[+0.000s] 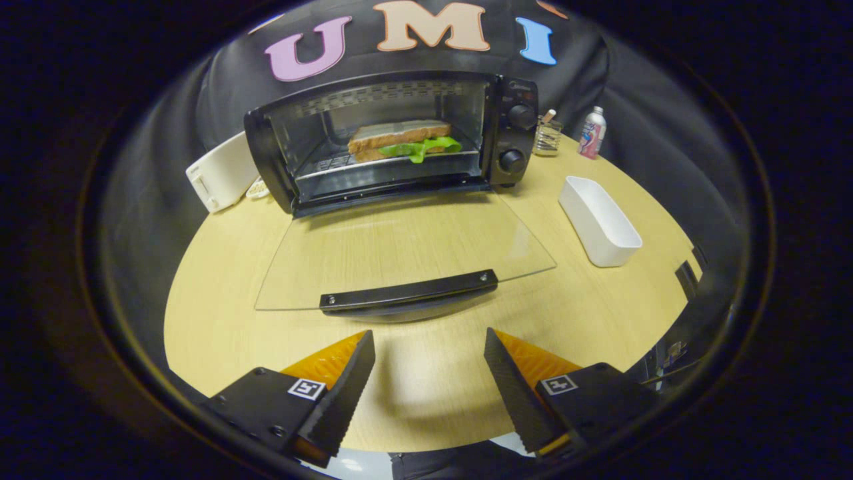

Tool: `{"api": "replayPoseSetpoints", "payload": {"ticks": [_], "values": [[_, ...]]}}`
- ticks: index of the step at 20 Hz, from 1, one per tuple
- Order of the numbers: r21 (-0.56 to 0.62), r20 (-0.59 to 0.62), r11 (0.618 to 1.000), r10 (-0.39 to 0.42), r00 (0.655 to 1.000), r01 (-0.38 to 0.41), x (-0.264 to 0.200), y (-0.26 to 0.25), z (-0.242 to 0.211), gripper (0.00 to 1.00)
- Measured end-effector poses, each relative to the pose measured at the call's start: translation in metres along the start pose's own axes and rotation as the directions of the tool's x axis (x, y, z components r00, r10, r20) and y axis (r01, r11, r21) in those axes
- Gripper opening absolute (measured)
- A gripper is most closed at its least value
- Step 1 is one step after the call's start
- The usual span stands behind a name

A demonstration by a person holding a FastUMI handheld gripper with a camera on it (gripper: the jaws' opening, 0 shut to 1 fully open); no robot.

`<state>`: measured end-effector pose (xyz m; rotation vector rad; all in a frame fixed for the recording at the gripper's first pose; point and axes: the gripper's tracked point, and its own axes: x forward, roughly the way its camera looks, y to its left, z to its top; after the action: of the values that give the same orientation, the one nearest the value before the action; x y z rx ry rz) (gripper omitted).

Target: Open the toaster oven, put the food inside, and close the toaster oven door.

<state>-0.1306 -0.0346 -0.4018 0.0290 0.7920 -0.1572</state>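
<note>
Hovering over the pale wooden table (pixel 220 320) with the black two-finger gripper (pixel 430 357) spread wide and gripping nothing, just short of the black handle (pixel 408 291) of the folded-down glass door (pixel 400 250). Sitting on the rack inside the black toaster oven (pixel 393 137) beyond: a brown-bread sandwich with green lettuce (pixel 403 140), its lower slice partly hiding behind the leaf. Standing too small to identify beside the oven's knobs: a small jar (pixel 548 135) and a bottle (pixel 592 132).

sandwich (pixel 402 141) in toaster oven (pixel 393 137) | door (pixel 400 250) flat on table (pixel 220 293) | tray (pixel 599 221) right
</note>
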Motion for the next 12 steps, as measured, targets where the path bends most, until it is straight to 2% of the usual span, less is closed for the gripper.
{"api": "replayPoseSetpoints", "payload": {"ticks": [9,12], "values": [[0.006,0.03,1.0,0.028,0.999,-0.028,0.006,0.01,0.01,1.0],[0.027,0.07,0.999,0.031,0.997,-0.032,-0.002,0.011,0.026,1.0]]}}
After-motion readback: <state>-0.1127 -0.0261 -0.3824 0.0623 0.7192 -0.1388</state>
